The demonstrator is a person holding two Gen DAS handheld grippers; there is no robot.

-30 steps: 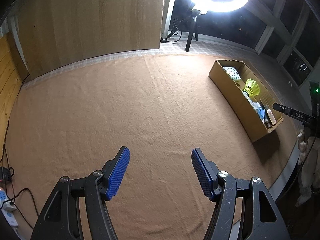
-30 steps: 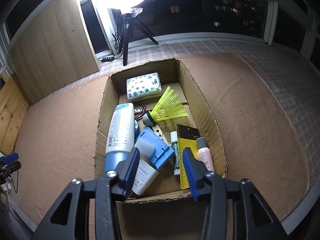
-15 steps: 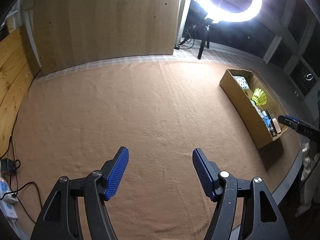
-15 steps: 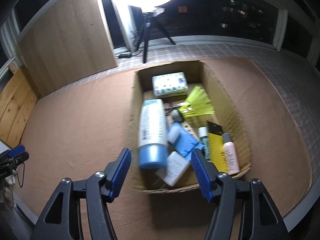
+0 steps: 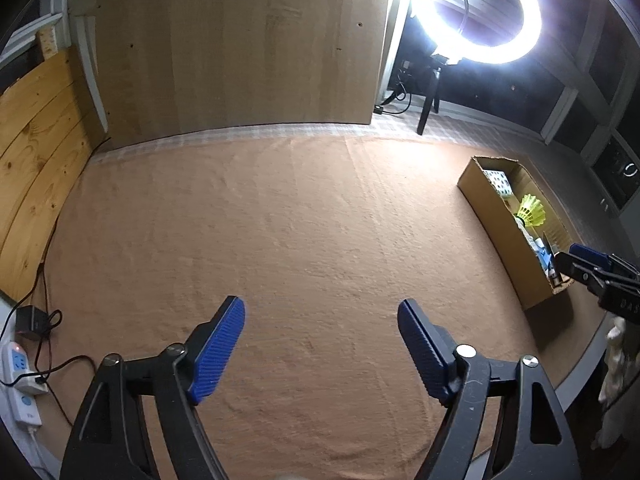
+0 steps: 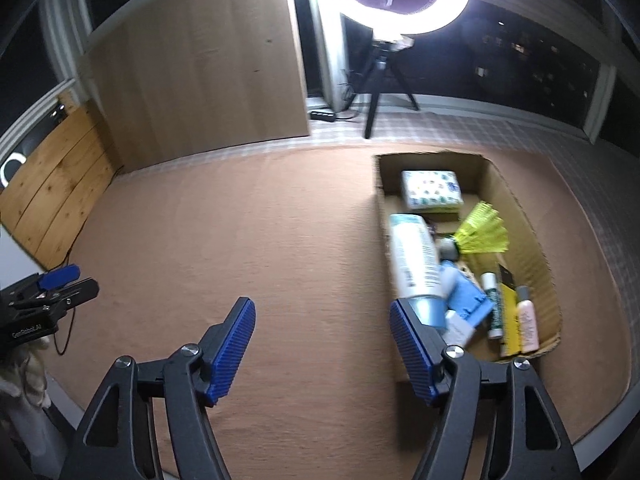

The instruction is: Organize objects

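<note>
A cardboard box (image 6: pixel 536 240) lies on the brown cloth at the right. It holds a white and blue bottle (image 6: pixel 414 258), a patterned tissue pack (image 6: pixel 431 189), a yellow shuttlecock (image 6: pixel 482 234), a blue case (image 6: pixel 466 300), a small pink bottle (image 6: pixel 527 322) and other small items. My right gripper (image 6: pixel 322 316) is open and empty, to the left of the box's near end. My left gripper (image 5: pixel 320 322) is open and empty over bare cloth, far left of the box (image 5: pixel 502 220).
The brown cloth (image 5: pixel 280 232) covers the table. A wooden panel (image 5: pixel 240 48) stands at the back and a ring light on a tripod (image 5: pixel 476 12) at the back right. A power strip with cables (image 5: pixel 20 376) lies off the left edge. The table's edge runs at the right (image 5: pixel 588 360).
My right gripper has opened wide and swung left, away from over the box. My left gripper has pulled back and stayed open.
</note>
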